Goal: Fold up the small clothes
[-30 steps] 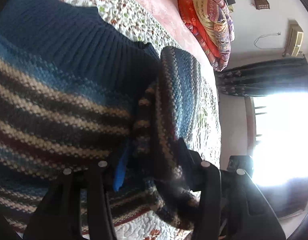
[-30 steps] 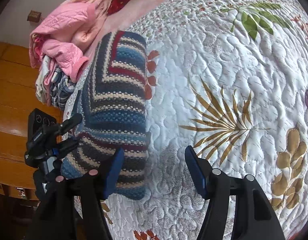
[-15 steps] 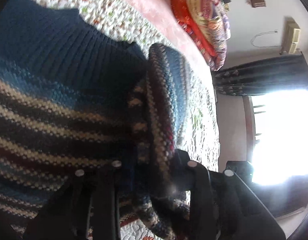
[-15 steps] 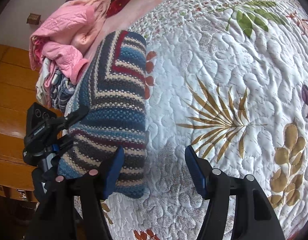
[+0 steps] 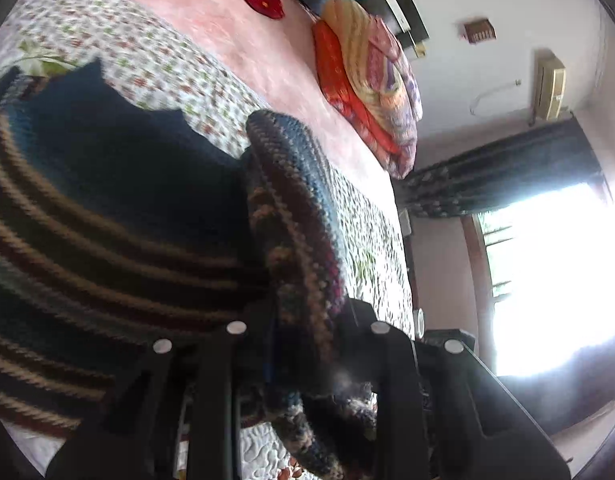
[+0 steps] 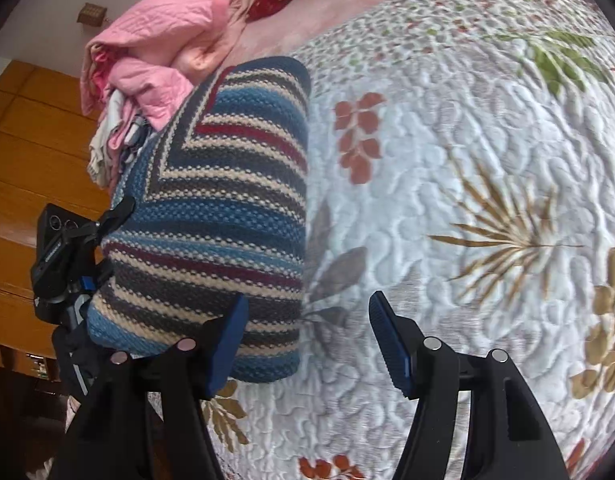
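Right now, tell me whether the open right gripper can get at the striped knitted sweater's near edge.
Probably yes. The right gripper is open and empty, its left finger already over the striped knitted sweater, with only bare floral quilt beside it. The left gripper grips the far side.

item: striped knit sweater [image 6: 223, 216], small
pattern: blue, cream, dark grey and maroon bands; they meet in a chevron near the top in the right wrist view
hem/collar: plain dark navy ribbed band [image 5: 119, 160], seen in the left wrist view
state: partly folded, one thick layer doubled over the body
pose: folded edge [image 5: 295, 216] stands up as a rounded ridge, not flat
location: on the quilted floral bedspread [image 6: 467, 152], right edge straight along the quilt
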Tool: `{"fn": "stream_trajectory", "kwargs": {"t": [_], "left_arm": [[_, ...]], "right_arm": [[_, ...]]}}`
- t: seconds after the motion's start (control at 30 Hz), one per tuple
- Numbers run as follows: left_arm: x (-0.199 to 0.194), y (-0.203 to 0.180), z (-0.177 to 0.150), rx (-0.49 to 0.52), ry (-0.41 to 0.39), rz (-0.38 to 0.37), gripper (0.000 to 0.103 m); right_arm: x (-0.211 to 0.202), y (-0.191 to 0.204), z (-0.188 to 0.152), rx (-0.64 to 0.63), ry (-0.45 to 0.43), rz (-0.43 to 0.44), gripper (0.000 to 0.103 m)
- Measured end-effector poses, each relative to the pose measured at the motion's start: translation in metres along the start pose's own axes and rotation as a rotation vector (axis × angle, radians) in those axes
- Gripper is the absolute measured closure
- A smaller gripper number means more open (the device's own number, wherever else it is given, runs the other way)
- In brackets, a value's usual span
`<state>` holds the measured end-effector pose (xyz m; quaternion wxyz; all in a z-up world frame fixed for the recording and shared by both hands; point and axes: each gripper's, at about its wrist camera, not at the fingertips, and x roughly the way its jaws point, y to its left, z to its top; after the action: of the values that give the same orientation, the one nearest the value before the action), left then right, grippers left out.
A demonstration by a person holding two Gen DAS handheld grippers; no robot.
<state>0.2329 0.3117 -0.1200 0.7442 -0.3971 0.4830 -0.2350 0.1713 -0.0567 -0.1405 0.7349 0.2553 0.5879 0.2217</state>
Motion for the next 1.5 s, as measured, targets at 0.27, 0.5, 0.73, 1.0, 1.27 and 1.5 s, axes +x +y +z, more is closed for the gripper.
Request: {"fn": "stream_trajectory", "kwargs": {"t": [0.27,0.5,0.73,1.0,1.27,1.5], "left_arm": [[-0.058,0.040,0.008,-0.065,-0.053,0.019,0.081],[-0.118,0.077,0.022,-0.113,-0.118,0.055,0.082],[-0.166,0.106,0.036,-0.128,-0.161,0.092,0.082],[-0.175,0.150,0.038,-0.101,-0.151,0.137,0.082],[-0.156,0.183,0.036,-0.115,-0.136,0.155,0.080],[-0.200,0.152,0.015,-0.074,-0.174,0.152,0.077]], "right_arm": [[0.031,0.033,0.003,-0.021,0.039,0.042,0.038],[0.061,0.060,0.005,-0.060,0.081,0.054,0.037],[0.088,0.087,0.003,-0.104,0.127,0.072,0.036],[0.116,0.110,-0.004,-0.149,0.179,0.051,0.037],[0.147,0.112,-0.014,-0.177,0.211,-0.035,0.053],[0.159,0.111,-0.017,-0.166,0.214,-0.043,0.054]]}}
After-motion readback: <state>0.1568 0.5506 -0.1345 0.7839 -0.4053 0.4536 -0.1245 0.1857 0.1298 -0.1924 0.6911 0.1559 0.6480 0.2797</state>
